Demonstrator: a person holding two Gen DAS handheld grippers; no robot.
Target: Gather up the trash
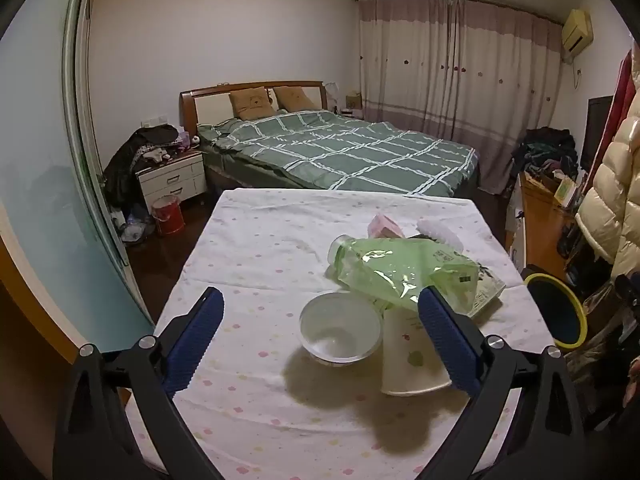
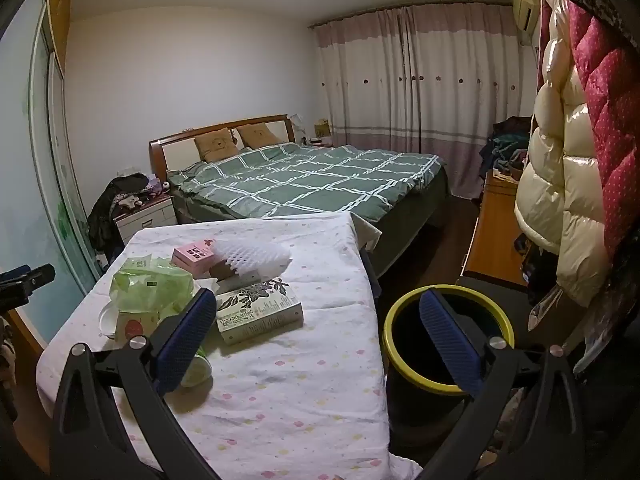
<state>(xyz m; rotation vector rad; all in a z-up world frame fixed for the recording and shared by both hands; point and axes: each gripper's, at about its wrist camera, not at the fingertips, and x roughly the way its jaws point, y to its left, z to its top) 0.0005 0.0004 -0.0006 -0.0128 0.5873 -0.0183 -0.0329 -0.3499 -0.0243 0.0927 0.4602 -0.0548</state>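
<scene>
On the table with the floral cloth (image 1: pixel 256 248) lie a clear plastic bowl (image 1: pixel 340 330), a paper cup on its side (image 1: pixel 412 354), a crumpled green plastic bag (image 1: pixel 400 270), a pink box (image 1: pixel 384 226) and white foam netting (image 1: pixel 438 234). My left gripper (image 1: pixel 320 340) is open and empty, just above and before the bowl and cup. My right gripper (image 2: pixel 316 340) is open and empty over the table's right edge, between a book (image 2: pixel 258 312) and a black bin with a yellow rim (image 2: pixel 448 340). The green bag (image 2: pixel 152 290), pink box (image 2: pixel 192 258) and foam netting (image 2: pixel 256 258) also show there.
The bin (image 1: pixel 556 312) stands on the floor right of the table. A bed with a green checked quilt (image 1: pixel 344 152) is beyond the table. A nightstand (image 1: pixel 172 178) and a red bucket (image 1: pixel 168 214) are at the left. Puffy coats (image 2: pixel 560 184) hang at the right.
</scene>
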